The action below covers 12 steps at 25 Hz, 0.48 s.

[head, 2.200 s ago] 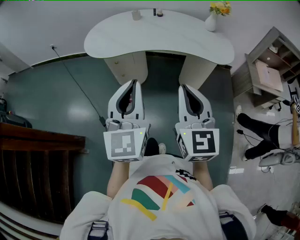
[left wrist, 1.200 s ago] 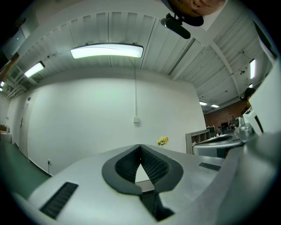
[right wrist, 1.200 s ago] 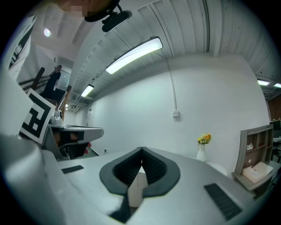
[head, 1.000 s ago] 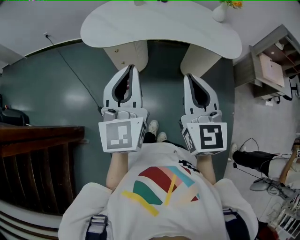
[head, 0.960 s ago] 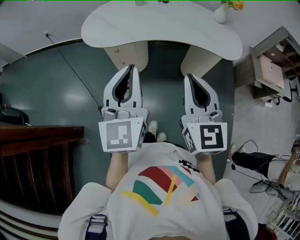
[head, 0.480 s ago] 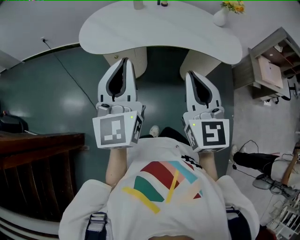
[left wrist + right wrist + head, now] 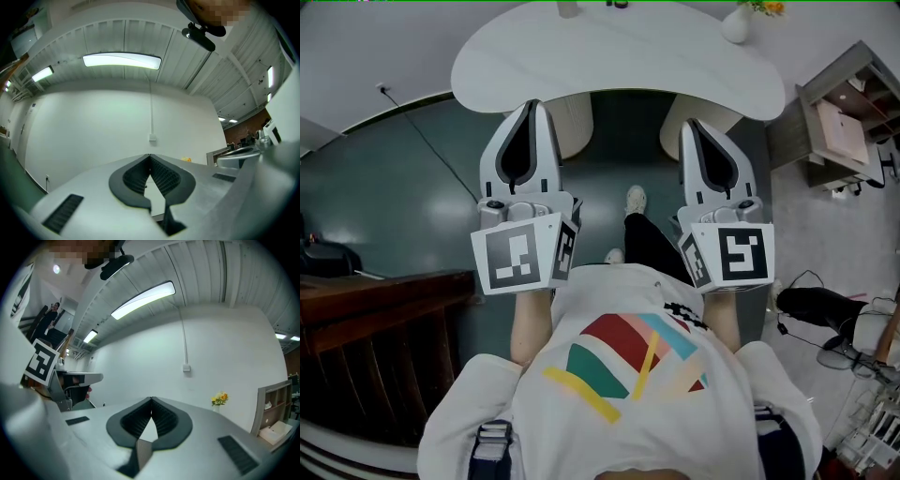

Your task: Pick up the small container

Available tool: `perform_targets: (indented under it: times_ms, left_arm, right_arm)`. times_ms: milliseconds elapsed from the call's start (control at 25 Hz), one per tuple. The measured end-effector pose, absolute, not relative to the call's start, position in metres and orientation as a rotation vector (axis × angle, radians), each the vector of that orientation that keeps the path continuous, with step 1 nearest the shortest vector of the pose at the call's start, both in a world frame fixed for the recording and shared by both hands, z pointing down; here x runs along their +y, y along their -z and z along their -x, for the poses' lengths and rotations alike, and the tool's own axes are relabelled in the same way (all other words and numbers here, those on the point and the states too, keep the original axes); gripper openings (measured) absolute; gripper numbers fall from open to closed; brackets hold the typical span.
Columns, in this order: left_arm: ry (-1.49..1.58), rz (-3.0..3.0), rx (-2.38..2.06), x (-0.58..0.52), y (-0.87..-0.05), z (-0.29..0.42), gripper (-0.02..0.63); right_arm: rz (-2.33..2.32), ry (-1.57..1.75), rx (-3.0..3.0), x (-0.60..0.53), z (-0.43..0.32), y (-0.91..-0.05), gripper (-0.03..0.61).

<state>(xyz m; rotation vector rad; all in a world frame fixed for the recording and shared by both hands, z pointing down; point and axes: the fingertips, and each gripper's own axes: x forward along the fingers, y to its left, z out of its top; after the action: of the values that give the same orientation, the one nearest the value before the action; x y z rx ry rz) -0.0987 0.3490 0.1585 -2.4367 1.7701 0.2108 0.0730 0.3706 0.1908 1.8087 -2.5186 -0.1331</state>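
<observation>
The left hand-held gripper [image 7: 532, 105] and the right hand-held gripper [image 7: 689, 125] both have their jaws pressed together on nothing, by the white table's [image 7: 619, 66] near edge. The small container [image 7: 567, 8] stands at its far edge.

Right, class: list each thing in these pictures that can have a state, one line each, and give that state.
Left gripper: shut, empty.
Right gripper: shut, empty.
Container: on the table, not held.
Vase: upright on the table, holding flowers.
Ceiling light: on.
</observation>
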Motion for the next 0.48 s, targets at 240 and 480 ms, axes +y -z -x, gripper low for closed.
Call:
perform_targets:
  times_ms: [240, 480]
  left_arm:
    - [-0.182, 2.434, 1.762, 0.332, -0.162, 0.090, 0.017]
    - [-0.152, 2.426, 1.763, 0.316, -0.170, 0.083, 0.017]
  right_arm:
    - [-1.872, 0.147, -2.529, 0.352, -0.087, -0.184, 0.012]
    - [-1.884, 0.149, -2.533, 0.331, -0.096, -0.189, 0.012]
